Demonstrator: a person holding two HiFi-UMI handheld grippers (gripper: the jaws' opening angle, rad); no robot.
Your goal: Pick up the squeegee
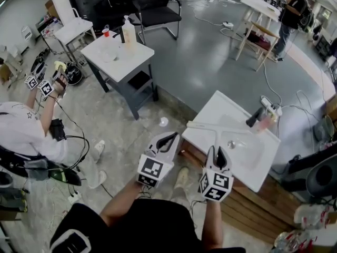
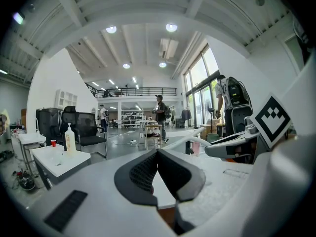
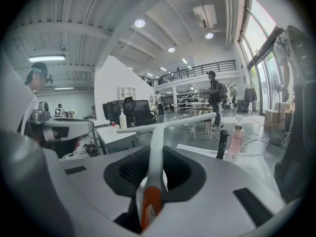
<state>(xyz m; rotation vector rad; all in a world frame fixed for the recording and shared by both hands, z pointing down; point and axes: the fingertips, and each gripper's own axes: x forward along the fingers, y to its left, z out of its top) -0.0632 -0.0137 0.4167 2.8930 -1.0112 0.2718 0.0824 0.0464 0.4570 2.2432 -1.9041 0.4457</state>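
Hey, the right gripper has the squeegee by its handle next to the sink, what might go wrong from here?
1. The right gripper grips the squeegee low on its handle, with the long blade far out front, so it may twist or slip.
2. The blade reaches toward the pink bottle and faucet on the sink; a swing might knock the bottle over.
3. The left gripper, shut and empty, sits close and could bump the blade.
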